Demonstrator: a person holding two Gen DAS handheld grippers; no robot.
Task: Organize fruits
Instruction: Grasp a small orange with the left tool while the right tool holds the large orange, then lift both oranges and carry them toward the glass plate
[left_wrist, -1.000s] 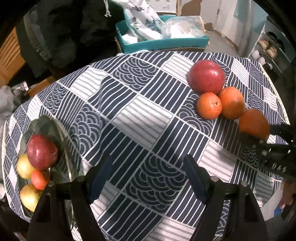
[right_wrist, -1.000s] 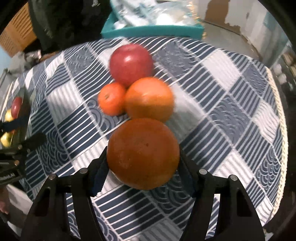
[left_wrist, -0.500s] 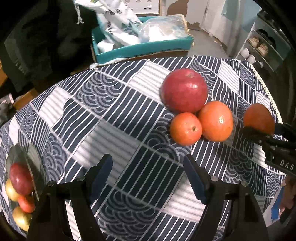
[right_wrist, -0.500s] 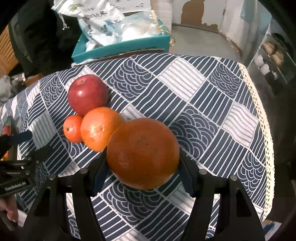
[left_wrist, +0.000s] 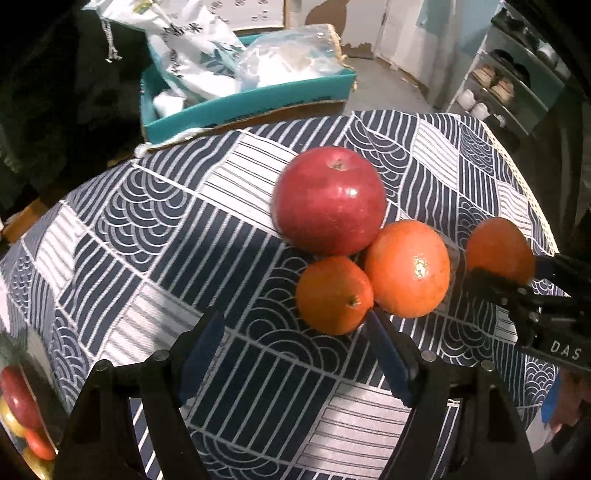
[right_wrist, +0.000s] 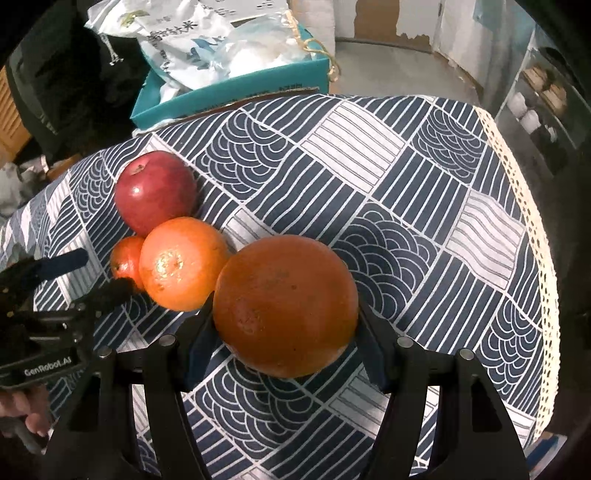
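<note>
My right gripper (right_wrist: 285, 309) is shut on a large orange (right_wrist: 284, 306) and holds it just right of a fruit cluster on the patterned tablecloth (right_wrist: 406, 177). The cluster is a red apple (left_wrist: 328, 199), a medium orange (left_wrist: 406, 267) and a small orange (left_wrist: 334, 295). My left gripper (left_wrist: 293, 325) is open and empty, and its right fingertip nearly touches the small orange. At the lower left edge of the left wrist view a glass bowl (left_wrist: 42, 365) holds a red apple and small fruits. The held orange (left_wrist: 498, 251) also appears there at the right.
A teal box (left_wrist: 251, 99) of plastic bags stands behind the table's far edge. A shoe shelf (left_wrist: 498, 88) is off to the right. The cloth's lace hem (right_wrist: 532, 221) marks the table's right edge. A person's hand (right_wrist: 22, 413) holds the left gripper.
My left gripper has swung from near the bowl toward the fruit cluster, which now looms close. The right gripper has shifted rightward with the large orange still in its grip.
</note>
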